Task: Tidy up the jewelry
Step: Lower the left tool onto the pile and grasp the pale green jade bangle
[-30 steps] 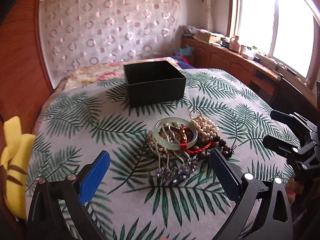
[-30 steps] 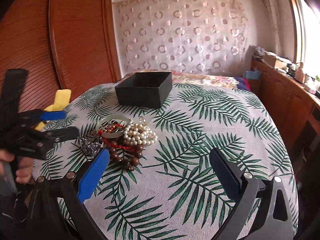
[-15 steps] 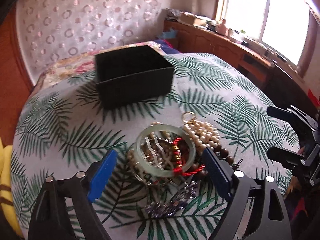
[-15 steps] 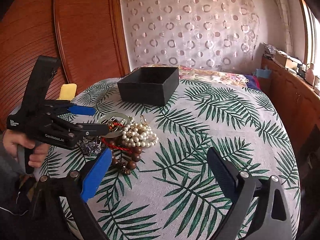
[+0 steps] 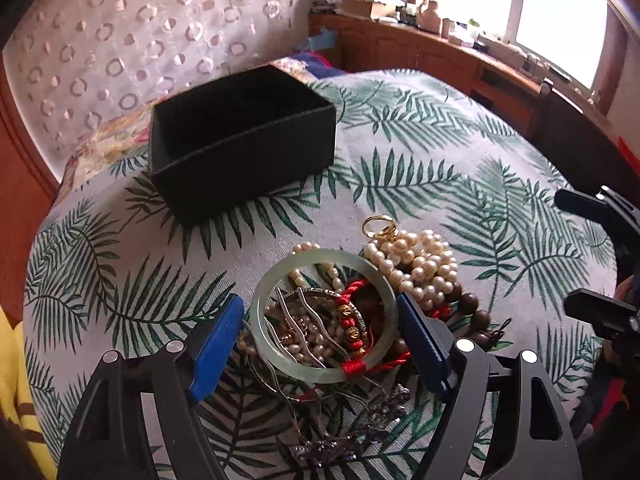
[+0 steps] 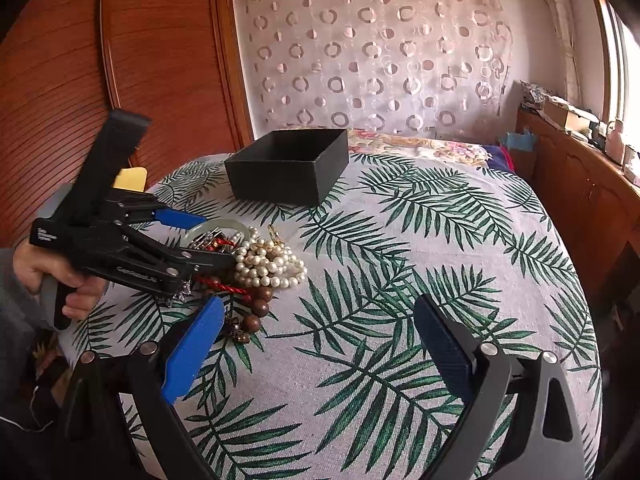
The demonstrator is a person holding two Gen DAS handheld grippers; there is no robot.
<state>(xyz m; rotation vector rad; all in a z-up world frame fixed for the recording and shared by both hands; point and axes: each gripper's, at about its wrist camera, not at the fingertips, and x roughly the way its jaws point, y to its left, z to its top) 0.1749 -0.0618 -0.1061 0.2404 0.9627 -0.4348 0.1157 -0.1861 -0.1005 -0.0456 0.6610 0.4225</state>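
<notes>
A heap of jewelry lies on the leaf-print tablecloth (image 5: 460,152). A pale green jade bangle (image 5: 320,255) rests on top of it, over a red cord bracelet (image 5: 352,320) and silver pieces. Beside it are a pearl necklace (image 5: 416,256), brown wooden beads (image 5: 468,302) and a gold ring (image 5: 378,224). My left gripper (image 5: 320,300) straddles the bangle with its jaws closing; a thin gap shows at the left pad. An open black box (image 5: 240,136) stands behind the heap. My right gripper (image 6: 320,304) hovers open over bare cloth, right of the pearl necklace (image 6: 268,262).
A purple crystal piece (image 5: 344,444) lies at the near edge of the heap. A hand (image 6: 60,276) holds the left gripper (image 6: 218,240). A yellow cushion (image 5: 16,380) sits at the table's left, a floral bed (image 6: 420,144) behind, wooden cabinets (image 6: 580,184) at right.
My left gripper has come forward and down over the heap, and its jaws have narrowed around the jade bangle. The right gripper has barely moved.
</notes>
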